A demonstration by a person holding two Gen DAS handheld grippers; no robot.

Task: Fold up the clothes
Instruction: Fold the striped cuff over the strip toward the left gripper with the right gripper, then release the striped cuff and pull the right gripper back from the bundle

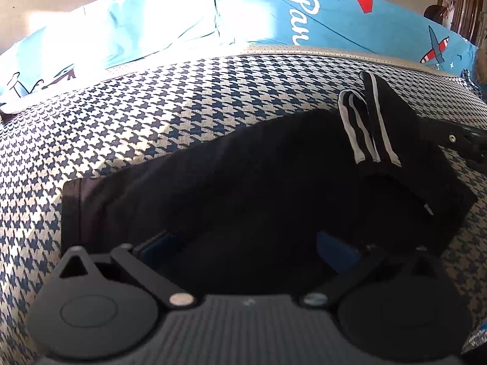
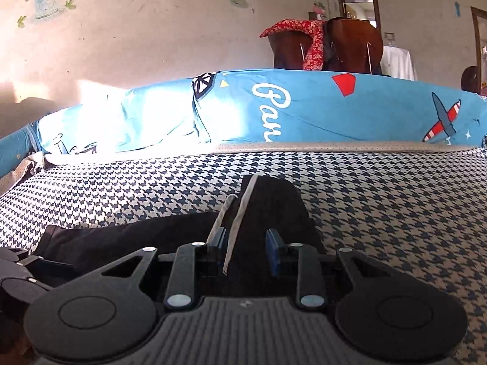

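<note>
**A:** Start at the left of the left wrist view. What's there?

**B:** The blue-and-white houndstooth woven bed cover (image 1: 182,97) fills the left and middle. The black fabric garment with white side stripes (image 1: 258,176) lies on it, stretching from a squared dark edge at lower left up to a bunched, striped end at upper right. Behind, along the top, runs a bright blue printed quilt with a red-and-white aeroplane (image 1: 350,15).

**A:** And the left gripper (image 1: 246,243)?

**B:** Its blue-padded fingers (image 1: 334,246) stand wide apart at the bottom of the frame, with black cloth lying between them. I can't tell whether the pads actually pinch anything; the spread suggests they don't.

**A:** Over to the right wrist view, then.

**B:** At far lower left the other tool's dark linkage shows. In the centre, the right gripper (image 2: 246,249) has its fingers (image 2: 272,249) partly closed around a raised ridge of the garment, a white stripe (image 2: 234,228) running down between them. Whether the pads truly bear on the cloth, I can't tell. A wooden chair draped in red patterned cloth (image 2: 316,42) sits at upper right.

**A:** So which way does the garment run?

**B:** Its long axis runs across from one tool to the other. The right one sits at the striped end, the left at the plain dark end, so I'd judge the next fold brings one end over towards the other.
</note>
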